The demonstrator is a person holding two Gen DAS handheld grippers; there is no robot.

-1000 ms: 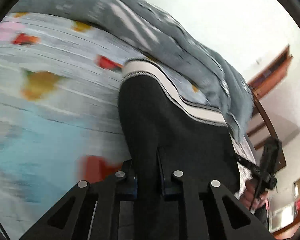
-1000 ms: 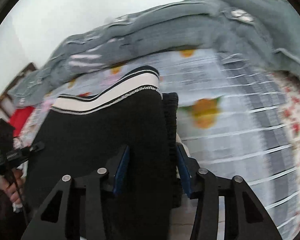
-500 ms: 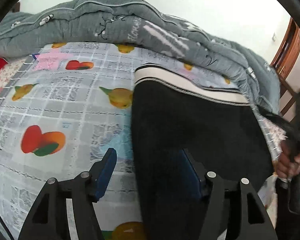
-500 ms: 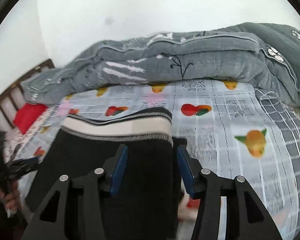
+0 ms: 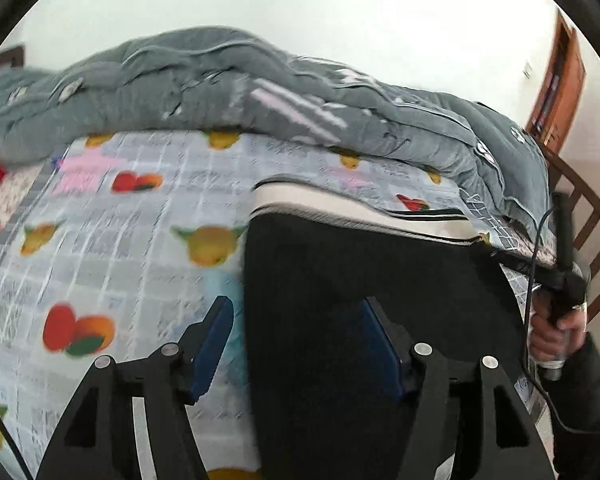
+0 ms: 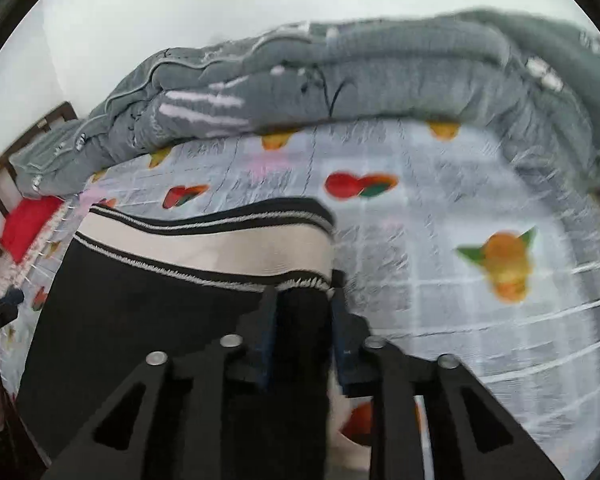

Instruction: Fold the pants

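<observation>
Pants (image 5: 360, 300) — black, with a cream waistband (image 6: 204, 250) edged in dark stripes — lie on a bed sheet (image 5: 112, 248) printed with fruit on a grey grid, the waistband at the far end, toward a rumpled grey quilt (image 5: 220, 88) heaped along the back of the bed. Left gripper (image 5: 300, 332): jaws spread wide, released, straddling the left edge of the fabric; one blue pad (image 5: 214, 344) sits over bare sheet, the other over black cloth, and nothing is pinched between them. Right gripper (image 6: 302, 332): jaws drawn close on the right-hand edge of the pants just below the waistband, with dark cloth filling the gap — judged to be grasping that edge, though motion blur softens the contact. In the left wrist view the person's right hand (image 5: 556, 332) holds its gripper handle at the far side of the garment.

Progress, as a judgement: the black panel reads as a fairly narrow, flat block with straight sides, which suggests the legs are already laid one over the other. The near end of the garment is hidden beneath both grippers, so the number of layers cannot be told. What appears left is the crosswise fold, bringing one end toward the other, followed by smoothing.
</observation>
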